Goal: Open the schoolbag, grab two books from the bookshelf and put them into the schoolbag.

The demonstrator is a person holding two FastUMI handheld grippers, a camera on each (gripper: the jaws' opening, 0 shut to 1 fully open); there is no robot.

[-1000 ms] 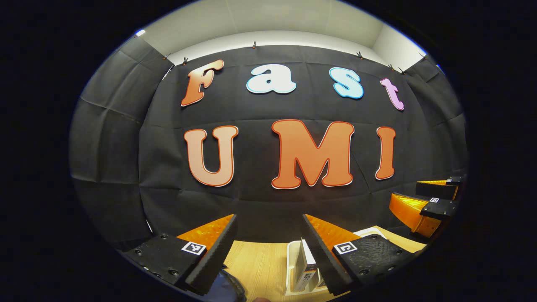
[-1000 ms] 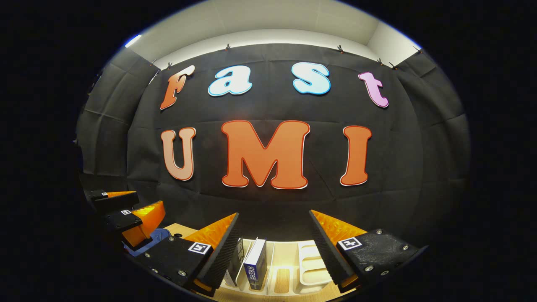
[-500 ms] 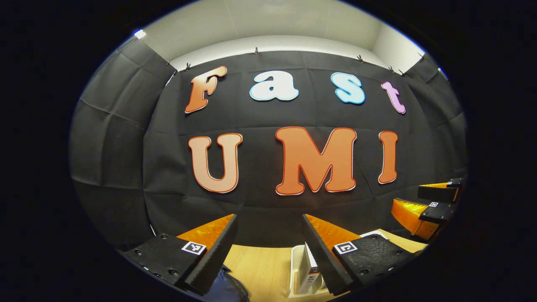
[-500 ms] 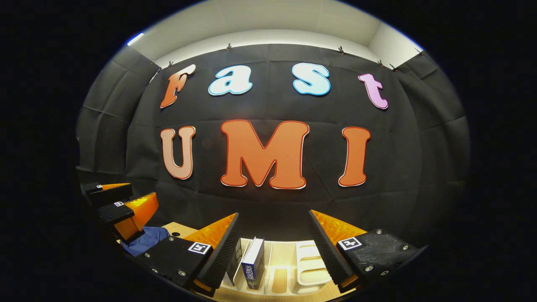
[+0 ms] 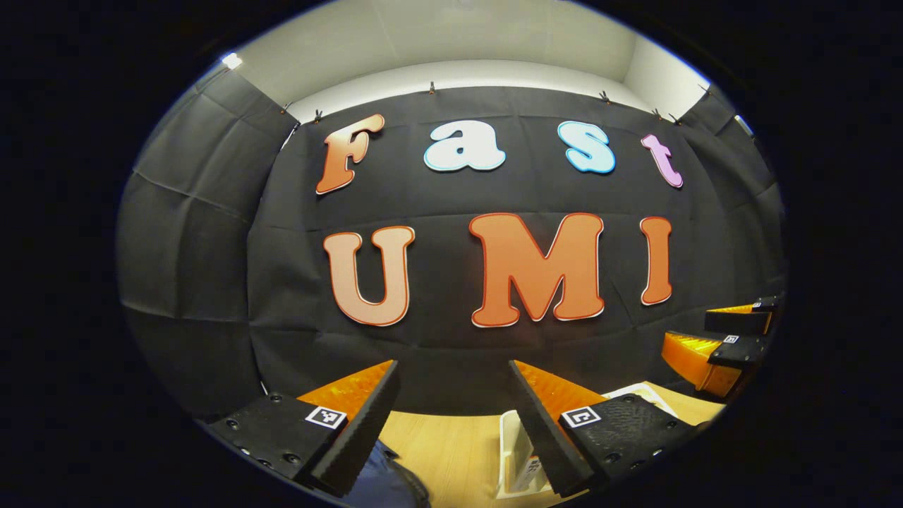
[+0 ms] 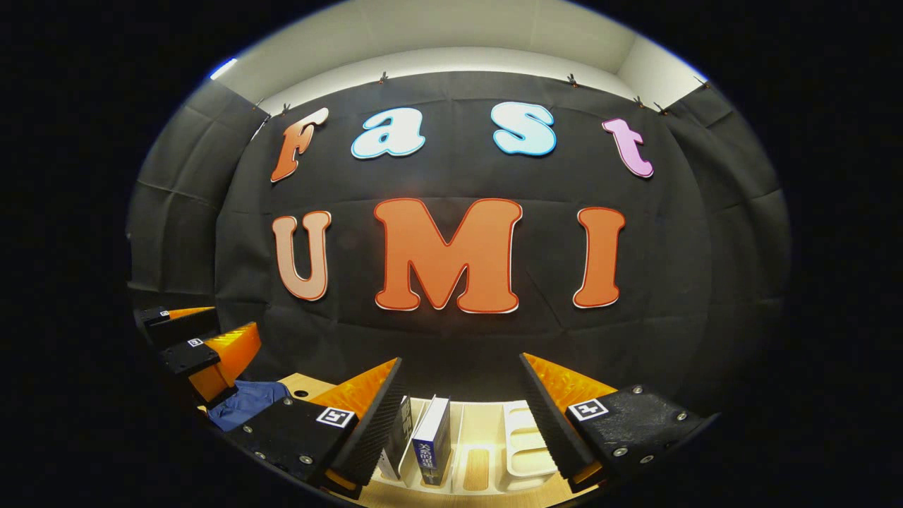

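My own left finger hides part of the schoolbag (image 5: 388, 483), the frame's bottom edge cutting the rest. My right gripper's fingers cover both ends of the bookshelf (image 6: 518, 441); its books' (image 6: 432, 441) spine print is too small to read.

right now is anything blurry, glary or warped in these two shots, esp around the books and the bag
Right gripper view: sharp; the books stand in the white bookshelf, where a warm bright patch falls between dividers; fisheye bends the wall. Left gripper view: sharp too; the schoolbag is dim and cropped at the lower edge, and the wooden table is evenly lit, without glare.
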